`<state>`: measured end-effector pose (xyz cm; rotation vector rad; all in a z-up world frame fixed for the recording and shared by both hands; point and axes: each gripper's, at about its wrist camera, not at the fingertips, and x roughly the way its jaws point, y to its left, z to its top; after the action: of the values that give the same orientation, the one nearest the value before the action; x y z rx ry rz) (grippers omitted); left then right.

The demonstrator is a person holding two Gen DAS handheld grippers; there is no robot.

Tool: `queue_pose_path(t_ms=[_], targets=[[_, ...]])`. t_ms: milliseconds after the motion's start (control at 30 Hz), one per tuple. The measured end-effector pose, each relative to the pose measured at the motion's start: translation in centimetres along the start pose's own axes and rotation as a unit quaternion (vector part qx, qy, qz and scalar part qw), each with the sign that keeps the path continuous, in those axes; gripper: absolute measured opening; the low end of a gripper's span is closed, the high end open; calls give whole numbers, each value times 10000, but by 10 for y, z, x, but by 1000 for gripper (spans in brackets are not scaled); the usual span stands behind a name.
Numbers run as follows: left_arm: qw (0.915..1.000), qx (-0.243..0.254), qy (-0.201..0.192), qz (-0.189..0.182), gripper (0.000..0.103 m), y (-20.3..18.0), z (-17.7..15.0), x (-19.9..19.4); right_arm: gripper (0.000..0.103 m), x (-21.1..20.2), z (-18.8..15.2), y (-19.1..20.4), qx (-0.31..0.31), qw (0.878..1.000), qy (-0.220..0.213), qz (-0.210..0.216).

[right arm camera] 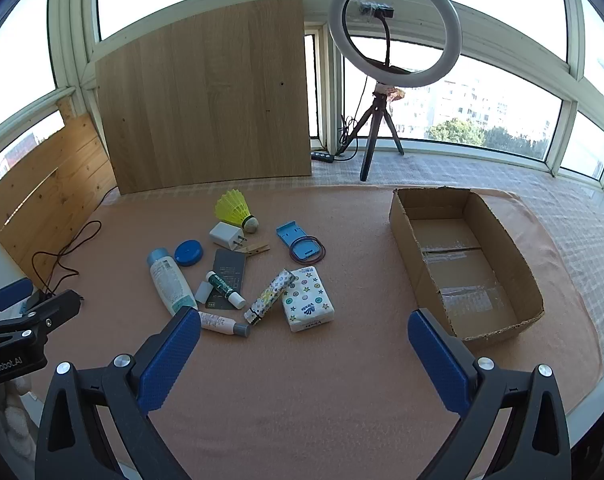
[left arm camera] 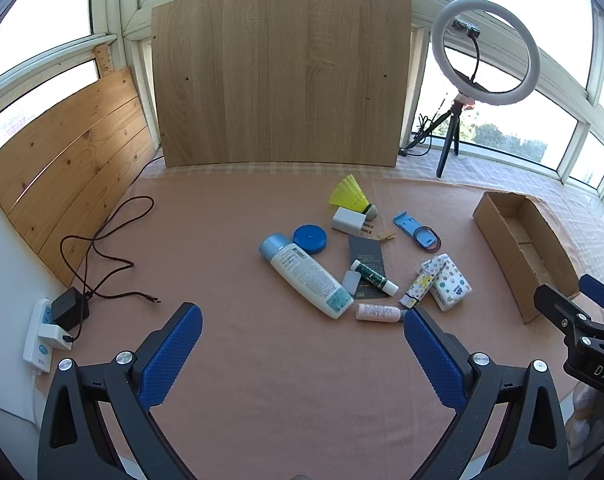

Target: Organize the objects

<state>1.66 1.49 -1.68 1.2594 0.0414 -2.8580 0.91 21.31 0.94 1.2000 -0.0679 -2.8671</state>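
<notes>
Small items lie in a loose pile on the pink cloth: a white lotion bottle (left arm camera: 306, 276) (right arm camera: 170, 282), a yellow shuttlecock (left arm camera: 352, 196) (right arm camera: 235, 210), a white charger plug (left arm camera: 348, 221) (right arm camera: 226, 235), a blue round lid (left arm camera: 310, 238) (right arm camera: 188, 253), a tissue pack (left arm camera: 450, 282) (right arm camera: 307, 298) and a small pink tube (left arm camera: 378, 313) (right arm camera: 222, 324). An open, empty cardboard box (right arm camera: 498, 236) (left arm camera: 498, 224) stands to their right. My left gripper (left arm camera: 302, 326) is open and empty, short of the pile. My right gripper (right arm camera: 304, 330) is open and empty, between the pile and the box.
A wooden board (left arm camera: 278, 76) leans against the window behind the cloth. A ring light on a tripod (right arm camera: 394, 32) stands at the back. A power strip with an adapter and a brown cable (left arm camera: 54, 320) lies at the left edge. Slatted wood panels (left arm camera: 66, 168) line the left side.
</notes>
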Motion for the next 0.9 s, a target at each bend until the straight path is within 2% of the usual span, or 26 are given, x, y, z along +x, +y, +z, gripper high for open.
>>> queue_pose_path(t_ms=[900], targets=[[9999,99,19,-96,102,1,4,0,102,2,0,-1,-28,10000,90,7]])
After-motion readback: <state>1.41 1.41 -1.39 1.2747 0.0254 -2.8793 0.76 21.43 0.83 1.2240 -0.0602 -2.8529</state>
